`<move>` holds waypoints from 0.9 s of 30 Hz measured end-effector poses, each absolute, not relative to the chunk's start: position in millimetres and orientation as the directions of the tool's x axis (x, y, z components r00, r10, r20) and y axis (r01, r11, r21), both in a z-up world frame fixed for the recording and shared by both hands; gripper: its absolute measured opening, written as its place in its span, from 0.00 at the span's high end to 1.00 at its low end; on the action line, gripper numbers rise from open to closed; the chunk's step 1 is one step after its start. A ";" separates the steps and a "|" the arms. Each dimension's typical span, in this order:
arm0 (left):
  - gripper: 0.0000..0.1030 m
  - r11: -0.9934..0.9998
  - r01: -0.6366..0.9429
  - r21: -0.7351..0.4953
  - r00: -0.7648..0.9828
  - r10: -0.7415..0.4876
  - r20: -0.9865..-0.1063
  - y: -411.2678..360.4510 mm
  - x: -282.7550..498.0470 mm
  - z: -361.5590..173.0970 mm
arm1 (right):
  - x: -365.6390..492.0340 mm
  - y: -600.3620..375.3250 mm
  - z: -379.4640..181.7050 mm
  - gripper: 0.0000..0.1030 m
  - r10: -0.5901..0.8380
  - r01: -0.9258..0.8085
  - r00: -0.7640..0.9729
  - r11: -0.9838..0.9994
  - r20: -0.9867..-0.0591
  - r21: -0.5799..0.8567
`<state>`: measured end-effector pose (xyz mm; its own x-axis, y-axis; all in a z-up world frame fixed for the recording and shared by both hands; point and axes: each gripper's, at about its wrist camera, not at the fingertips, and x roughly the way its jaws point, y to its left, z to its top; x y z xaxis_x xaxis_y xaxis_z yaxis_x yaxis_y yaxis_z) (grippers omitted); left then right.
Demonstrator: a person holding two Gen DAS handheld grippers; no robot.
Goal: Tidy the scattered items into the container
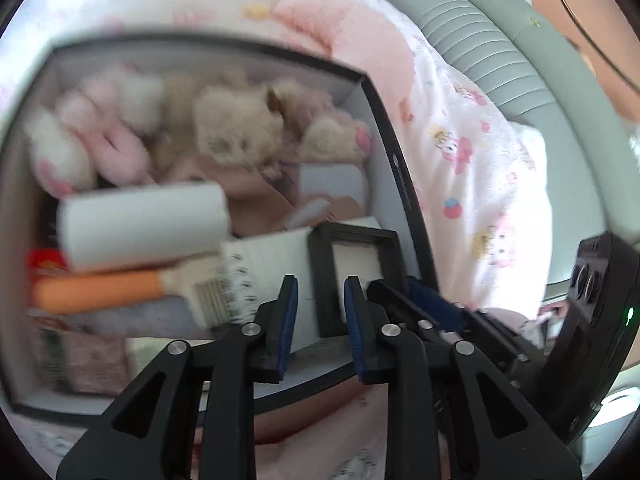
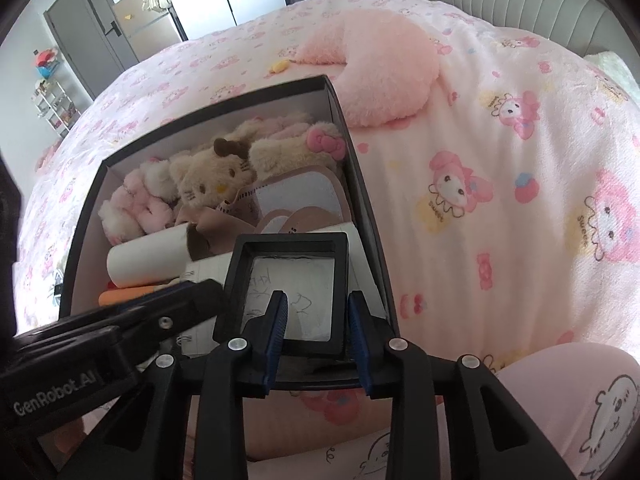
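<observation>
Black frame lying in the box on the bed, both grippers over it.

The black picture frame [image 2: 288, 292] lies atop a notebook [image 2: 208, 276] at the near end of the black box [image 2: 372, 216], beside a white roll [image 2: 148, 254] and plush cat [image 2: 212, 180]. The right gripper [image 2: 316, 320] hangs open above the frame, gripping nothing; the left gripper [image 1: 320, 312] is likewise parted and empty. Pink cartoon bedding [image 2: 500, 184] surrounds the box.

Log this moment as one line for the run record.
stage: placing | black frame lying in box, near end | right gripper open over frame | left gripper open, empty | plush toys at far end
</observation>
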<state>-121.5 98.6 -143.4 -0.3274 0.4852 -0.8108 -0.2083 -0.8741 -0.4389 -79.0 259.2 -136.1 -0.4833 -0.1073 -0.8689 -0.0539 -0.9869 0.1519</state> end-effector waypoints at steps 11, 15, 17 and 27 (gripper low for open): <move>0.55 -0.901 -0.249 -0.355 -0.469 0.433 -0.770 64.6 -65.7 -87.3 | -45.3 242.2 -87.4 0.57 -0.112 -0.058 -0.587 -0.982 -0.802 0.180; 0.55 -0.908 -0.238 -0.345 -0.499 0.419 -0.758 50.3 -54.6 -76.1 | -33.4 228.6 -73.2 0.56 -0.127 -0.025 -0.608 -0.984 -0.784 0.178; 0.55 -0.914 -0.227 -0.337 -0.512 0.407 -0.756 42.8 -49.6 -72.7 | -28.2 218.8 -69.2 0.56 -0.126 -0.008 -0.610 -0.986 -0.782 0.166; 0.54 -0.929 -0.187 -0.320 -0.536 0.370 -0.759 12.1 -23.9 -65.2 | -10.3 180.7 -58.3 0.56 -0.162 0.077 -0.601 -0.986 -0.783 0.145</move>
<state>-23.9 12.1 -65.2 -0.5359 0.3699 -0.7590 -0.1873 -0.9286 -0.3203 -10.3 180.7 -58.3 -0.6006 -0.1624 -0.7829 0.0775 -0.9864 0.1451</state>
